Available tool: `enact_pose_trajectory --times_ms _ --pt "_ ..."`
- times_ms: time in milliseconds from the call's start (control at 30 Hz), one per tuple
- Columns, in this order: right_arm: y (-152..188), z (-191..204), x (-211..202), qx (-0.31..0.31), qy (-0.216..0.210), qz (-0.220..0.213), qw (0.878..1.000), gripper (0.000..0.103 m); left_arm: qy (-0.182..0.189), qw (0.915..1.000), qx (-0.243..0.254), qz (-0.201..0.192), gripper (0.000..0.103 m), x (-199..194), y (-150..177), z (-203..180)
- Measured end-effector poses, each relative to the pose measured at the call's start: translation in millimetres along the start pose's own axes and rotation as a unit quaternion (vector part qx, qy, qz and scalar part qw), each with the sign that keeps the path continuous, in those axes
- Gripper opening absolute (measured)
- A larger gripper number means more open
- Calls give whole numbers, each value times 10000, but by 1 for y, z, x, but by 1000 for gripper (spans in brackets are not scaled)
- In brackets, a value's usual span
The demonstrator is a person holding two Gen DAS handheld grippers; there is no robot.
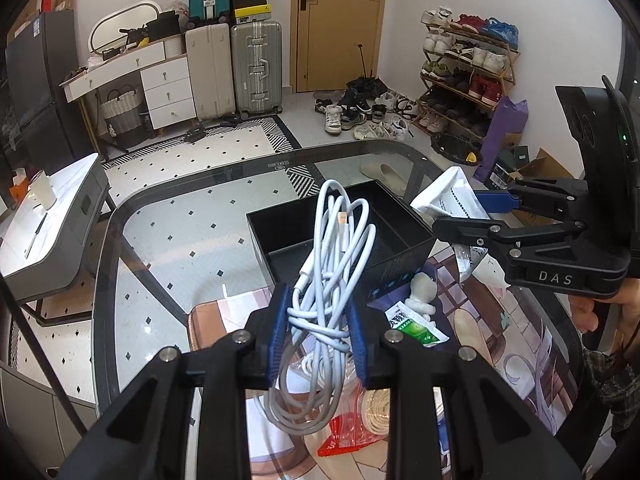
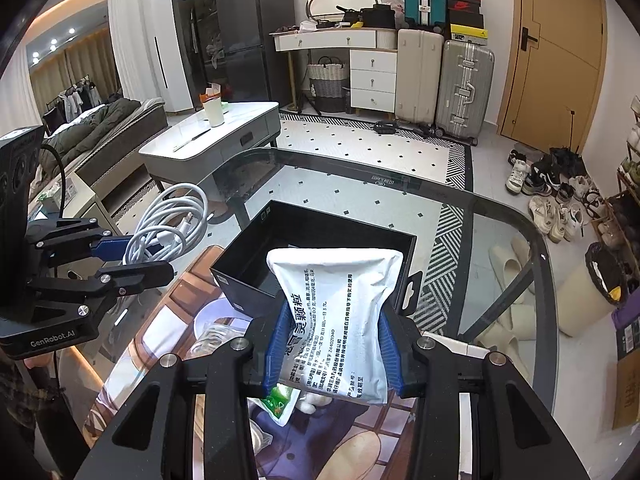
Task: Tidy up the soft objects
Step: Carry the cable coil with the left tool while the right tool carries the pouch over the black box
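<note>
Mid-task: left gripper [image 1: 320, 336] clamps coiled white cable [image 1: 332, 264], right gripper [image 2: 330, 348] clamps white printed pouch [image 2: 336, 312], empty black box [image 1: 400, 256] just ahead, other soft items below unsorted.

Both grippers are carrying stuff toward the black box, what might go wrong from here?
1. The bundled white charging cable in the left gripper trails loose loops below the blue pads; they may snag the open black box rim.
2. The white printed pouch, pinched low in the right gripper, could slip.
</note>
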State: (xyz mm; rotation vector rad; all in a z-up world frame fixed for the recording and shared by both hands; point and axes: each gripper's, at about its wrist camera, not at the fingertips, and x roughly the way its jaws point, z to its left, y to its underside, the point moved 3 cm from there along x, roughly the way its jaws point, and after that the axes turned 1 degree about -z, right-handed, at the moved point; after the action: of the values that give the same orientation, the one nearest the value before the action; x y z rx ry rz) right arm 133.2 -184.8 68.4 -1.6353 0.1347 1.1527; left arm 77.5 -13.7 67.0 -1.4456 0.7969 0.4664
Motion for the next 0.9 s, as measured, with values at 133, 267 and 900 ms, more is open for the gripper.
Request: enact_pose_trajectory --times_ms 133,267,900 --pt "-4 -1 3 4 -14 -3 10000 41 -12 10000 -50 8 26 7 -7 2" --pt "-12 -2 10 -22 -45 26 10000 41 -10 10000 -82 6 26 13 -9 1" --pt "-40 -20 51 33 -115 129 9998 41 -63 9999 -84 67 26 51 -42 14"
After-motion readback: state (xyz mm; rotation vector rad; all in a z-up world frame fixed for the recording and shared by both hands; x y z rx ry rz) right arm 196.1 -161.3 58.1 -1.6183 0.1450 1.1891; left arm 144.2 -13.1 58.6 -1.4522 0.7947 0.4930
